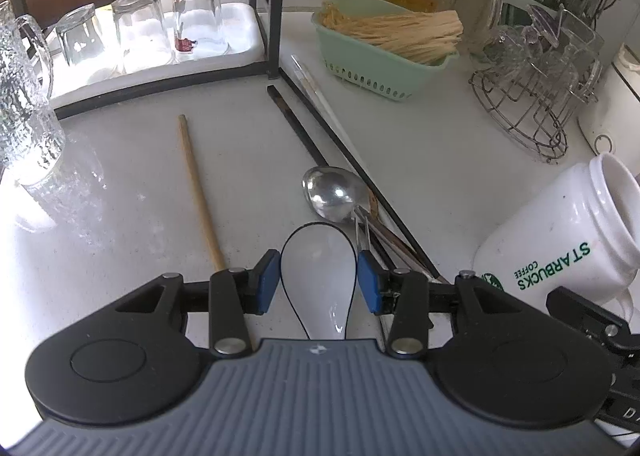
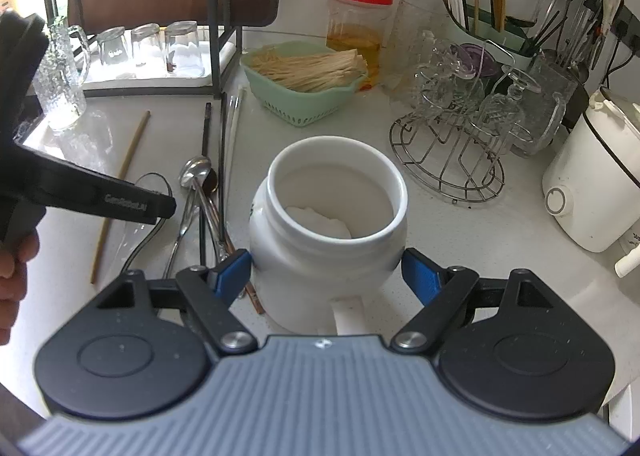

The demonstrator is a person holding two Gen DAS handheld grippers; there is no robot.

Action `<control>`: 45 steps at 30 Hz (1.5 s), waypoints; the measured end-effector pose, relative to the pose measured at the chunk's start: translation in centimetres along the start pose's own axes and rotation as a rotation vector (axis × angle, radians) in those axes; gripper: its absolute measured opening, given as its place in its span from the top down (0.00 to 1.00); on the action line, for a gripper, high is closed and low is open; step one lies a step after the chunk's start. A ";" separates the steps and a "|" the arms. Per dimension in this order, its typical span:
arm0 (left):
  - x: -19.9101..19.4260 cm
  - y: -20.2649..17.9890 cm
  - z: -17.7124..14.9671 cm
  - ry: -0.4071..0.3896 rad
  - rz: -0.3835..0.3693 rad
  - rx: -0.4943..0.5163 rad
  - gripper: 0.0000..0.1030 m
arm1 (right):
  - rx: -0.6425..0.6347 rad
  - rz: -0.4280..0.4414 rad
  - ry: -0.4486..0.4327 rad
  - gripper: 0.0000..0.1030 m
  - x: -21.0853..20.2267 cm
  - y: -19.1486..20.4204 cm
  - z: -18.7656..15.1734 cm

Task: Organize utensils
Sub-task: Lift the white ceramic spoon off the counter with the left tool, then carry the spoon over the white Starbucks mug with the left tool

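A white ceramic spoon (image 1: 320, 276) with a dark rim lies bowl-forward between the blue pads of my left gripper (image 1: 318, 282), which is shut on its sides. Just beyond it are a metal spoon (image 1: 332, 196), dark chopsticks (image 1: 304, 128) and one wooden chopstick (image 1: 198, 192) on the counter. The white Starbucks mug (image 2: 332, 256) stands between the jaws of my right gripper (image 2: 326, 272). Its pads sit slightly off the mug's sides, so it is open. Something white lies inside the mug. The left gripper's finger (image 2: 120, 200) hovers over the spoon (image 2: 154, 186) in the right wrist view.
A green basket of wooden sticks (image 2: 304, 108) sits behind the mug. To the right are a wire rack with glasses (image 2: 452, 160) and a white appliance (image 2: 592, 184). A utensil holder (image 2: 492, 32) stands at the back. A tray of upturned glasses (image 1: 160, 52) and a glass pitcher (image 1: 24, 104) are on the left.
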State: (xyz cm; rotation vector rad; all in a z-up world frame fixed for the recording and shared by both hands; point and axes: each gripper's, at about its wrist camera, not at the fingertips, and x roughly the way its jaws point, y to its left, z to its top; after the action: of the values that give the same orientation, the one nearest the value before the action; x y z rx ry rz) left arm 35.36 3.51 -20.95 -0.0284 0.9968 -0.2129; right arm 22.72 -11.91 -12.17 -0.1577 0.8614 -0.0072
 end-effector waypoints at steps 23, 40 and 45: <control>-5.9 -0.8 1.1 -0.084 -0.079 0.005 0.54 | -0.004 0.038 -0.030 0.20 -0.4 -0.5 -0.5; -7.7 -1.3 1.8 -0.130 -0.094 0.065 0.55 | -0.026 0.066 -0.052 0.21 -0.5 0.0 -0.7; -8.1 -1.2 2.5 -0.135 -0.117 0.061 0.55 | -0.012 0.064 -0.057 0.21 -0.6 0.0 -0.7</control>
State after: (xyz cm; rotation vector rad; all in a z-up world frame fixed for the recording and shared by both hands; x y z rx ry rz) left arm 32.99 3.72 -12.70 -0.0451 0.8548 -0.3441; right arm 21.82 -11.93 -12.17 -0.1414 0.8092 0.0619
